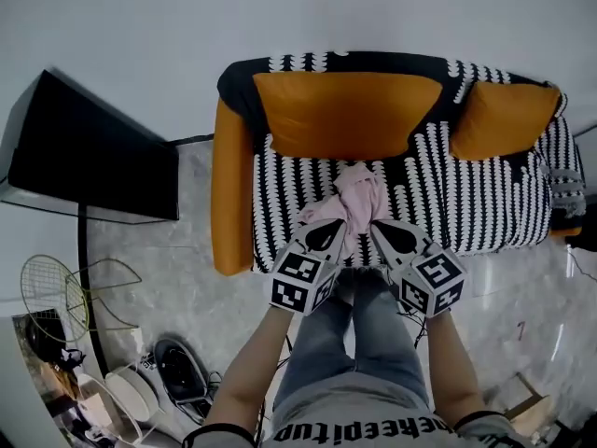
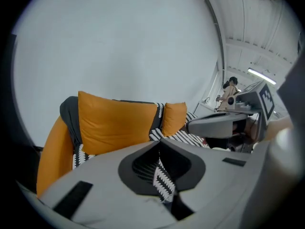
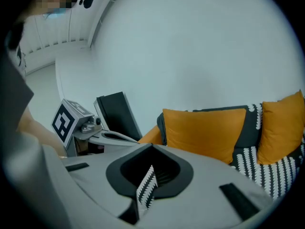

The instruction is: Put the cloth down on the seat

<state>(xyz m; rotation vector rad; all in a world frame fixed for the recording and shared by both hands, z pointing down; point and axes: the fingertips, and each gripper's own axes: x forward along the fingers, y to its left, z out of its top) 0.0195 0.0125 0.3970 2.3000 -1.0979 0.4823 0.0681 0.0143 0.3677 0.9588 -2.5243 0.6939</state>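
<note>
Grey plastic meets grey plastic: the jaws of my left gripper (image 2: 159,142) stand pressed together, and so do those of my right gripper (image 3: 151,148). Neither gripper view shows any pink between them. Only a sliver of black-and-white seat pattern shows through the hollow behind each tip.

In the head view both tips sit low in the centre of the frame, right at the lower edge of the pink cloth (image 1: 359,202); whether they touch it I cannot tell. The cloth lies crumpled on the seat (image 1: 466,203), near its front edge.

Each gripper's cube bears square black-and-white markers (image 1: 300,283). White lettering (image 1: 373,430) on my grey shirt runs along the bottom edge, upside down and cut off, so I cannot read it surely.

One large orange cushion (image 1: 345,110) leans at the sofa's back, upper centre, and a smaller orange cushion (image 1: 504,118) sits upper right.
</note>
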